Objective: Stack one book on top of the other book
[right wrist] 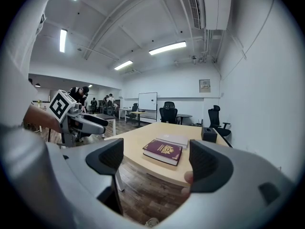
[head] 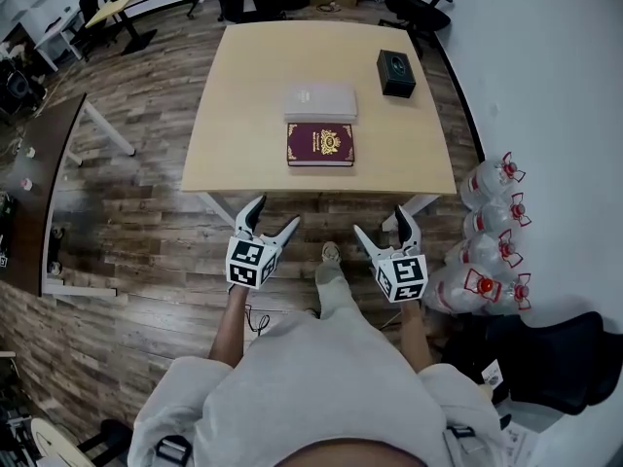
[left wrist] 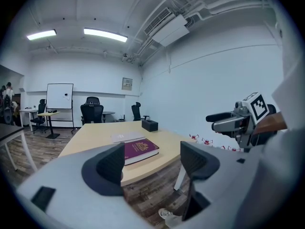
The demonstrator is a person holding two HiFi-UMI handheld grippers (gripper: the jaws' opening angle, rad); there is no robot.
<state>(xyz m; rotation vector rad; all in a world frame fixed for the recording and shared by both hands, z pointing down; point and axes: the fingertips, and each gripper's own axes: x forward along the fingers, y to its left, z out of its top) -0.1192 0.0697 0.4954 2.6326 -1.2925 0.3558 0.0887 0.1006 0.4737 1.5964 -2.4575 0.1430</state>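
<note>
Grey sweatshirt shoulders fill the bottom of the head view, and out in front of them the person holds both tools up over the wooden floor, short of the near edge of the counter. Left tool first: jaws spread wide, nothing between them. Its own view confirms it, the two dark pads of the left tool stand well apart and frame only the counter's edge and the floor below. Over to the right tool: same story, jaws wide. In the right gripper view the tool gapes open with no object in its grip. Each tool catches the other off to its side, the right tool at the left view's right, the left tool at the right view's left.

Now the books. A maroon book with a gold crest lies flat near the counter's front edge, roughly centred between the two tools; it shows in both gripper views too. Just behind it, further from the person, a pale grey book lies flat as well. They sit side by side, not stacked; whether their edges touch I cannot tell. Neither tool touches either book.

Further back and to the right stands a small black box, well apart from the books. Off the counter's right side, water bottles with red caps cluster against the white wall.
</note>
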